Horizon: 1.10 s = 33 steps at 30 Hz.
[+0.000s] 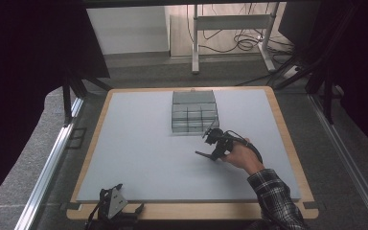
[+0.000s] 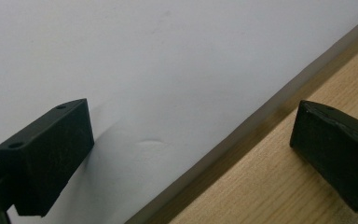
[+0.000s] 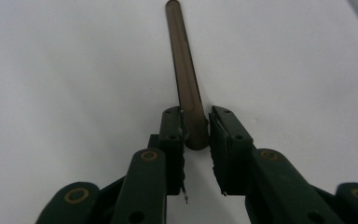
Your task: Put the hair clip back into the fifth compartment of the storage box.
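On the pale mat [image 1: 139,148], a little right of the middle and just in front of the grey compartment box [image 1: 194,111], we are holding the right gripper [image 3: 196,128] around a thin brown rod [image 3: 182,70]. Its two jaws are standing on either side of the rod's near end, close against it, and the grip looks shut or very nearly so; we are reading it as pinching the rod at its very tip. From the high view our right hand [image 1: 239,155] is angling the tool toward the box, and the rod [image 1: 210,130] is poking out toward the box's near corner.

Down at the near edge of the table [image 1: 191,210], the left gripper [image 1: 112,203] is lying unattended, and its own camera is showing the jaws spread wide apart with nothing between them, one over the mat [image 2: 168,56] and one over the wooden border [image 2: 261,186].

We are judging the rod to be light, stiff and smooth, so weight is no worry, but being round it could roll or twist between flat pads. Holding it at the end leaves a long free length that could swing or lever out if it bumps the box wall. A hold nearer the middle would steady it better; if the end grip is needed for reach, we are thinking a firm squeeze and slow moves suit it. Whether it is brittle we cannot tell.
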### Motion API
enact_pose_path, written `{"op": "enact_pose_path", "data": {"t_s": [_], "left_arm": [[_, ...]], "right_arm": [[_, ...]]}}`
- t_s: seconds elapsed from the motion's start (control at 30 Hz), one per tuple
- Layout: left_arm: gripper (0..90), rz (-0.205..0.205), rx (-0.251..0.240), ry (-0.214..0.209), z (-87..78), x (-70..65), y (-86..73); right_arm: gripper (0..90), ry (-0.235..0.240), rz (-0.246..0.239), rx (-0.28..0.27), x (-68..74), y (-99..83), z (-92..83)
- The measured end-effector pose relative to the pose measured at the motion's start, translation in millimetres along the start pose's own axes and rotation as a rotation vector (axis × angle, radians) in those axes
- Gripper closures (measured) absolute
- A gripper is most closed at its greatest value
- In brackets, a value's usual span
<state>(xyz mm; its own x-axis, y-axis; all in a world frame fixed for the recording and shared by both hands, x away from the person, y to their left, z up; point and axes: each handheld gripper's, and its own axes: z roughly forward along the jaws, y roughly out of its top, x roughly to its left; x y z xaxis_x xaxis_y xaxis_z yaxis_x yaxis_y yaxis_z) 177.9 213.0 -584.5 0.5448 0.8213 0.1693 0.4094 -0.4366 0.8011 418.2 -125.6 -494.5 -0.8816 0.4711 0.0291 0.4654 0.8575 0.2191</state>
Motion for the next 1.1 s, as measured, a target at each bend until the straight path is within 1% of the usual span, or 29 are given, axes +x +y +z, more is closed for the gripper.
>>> {"op": "enact_pose_path", "data": {"t_s": [0.07, 0.17, 0.23, 0.27, 0.4, 0.5, 0.57, 0.6, 0.63, 0.83, 0.93, 0.97, 1.1], "left_arm": [[0.0, 0.0, 0.0, 0.0, 0.0, 0.0, 0.0], [0.0, 0.0, 0.0, 0.0, 0.0, 0.0, 0.0], [0.0, 0.0, 0.0, 0.0, 0.0, 0.0, 0.0], [0.0, 0.0, 0.0, 0.0, 0.0, 0.0, 0.0], [0.0, 0.003, 0.002, 0.001, -0.1, 0.2, 0.0], [0.0, 0.003, 0.002, 0.001, -0.1, 0.2, 0.0], [0.0, 0.003, 0.002, 0.001, -0.1, 0.2, 0.0], [0.0, 0.002, 0.002, 0.001, -0.1, 0.2, 0.0], [0.0, 0.002, 0.002, 0.001, -0.1, 0.2, 0.0], [0.0, 0.003, 0.002, 0.001, -0.1, 0.2, 0.0], [0.0, 0.002, 0.002, 0.001, -0.1, 0.2, 0.0], [0.0, 0.003, 0.002, 0.001, -0.1, 0.2, 0.0], [0.0, 0.003, 0.002, 0.001, -0.1, 0.2, 0.0]], "right_arm": [[75.9, -0.012, 0.003, 0.003, 0.9, 0.8, 0.3], [76.2, -0.013, 0.005, 0.012, 0.9, 1.9, -0.1], [76.3, -0.007, 0.009, 0.01, 0.2, 2.1, -1.7], [76.3, -0.014, 0.013, 0.003, 0.5, 1.9, -2.4], [76.4, -0.01, 0.017, -0.003, 0.0, 1.7, -6.6], [76.4, -0.012, 0.022, -0.026, -0.9, 1.1, -13.5], [76.4, -0.011, 0.025, -0.031, -1.2, 1.2, -15.5], [76.4, -0.01, 0.034, -0.046, -1.7, 1.0, -19.6], [76.4, -0.005, 0.033, -0.051, -2.6, 1.0, -21.5], [76.4, -0.014, 0.044, -0.081, -4.0, 0.6, -28.5], [76.4, -0.017, 0.052, -0.11, -5.2, 0.4, -31.5], [76.4, -0.017, 0.052, -0.11, -5.2, 0.4, -31.5], [76.4, -0.026, 0.057, -0.14, -6.1, 0.5, -34.2]]}}
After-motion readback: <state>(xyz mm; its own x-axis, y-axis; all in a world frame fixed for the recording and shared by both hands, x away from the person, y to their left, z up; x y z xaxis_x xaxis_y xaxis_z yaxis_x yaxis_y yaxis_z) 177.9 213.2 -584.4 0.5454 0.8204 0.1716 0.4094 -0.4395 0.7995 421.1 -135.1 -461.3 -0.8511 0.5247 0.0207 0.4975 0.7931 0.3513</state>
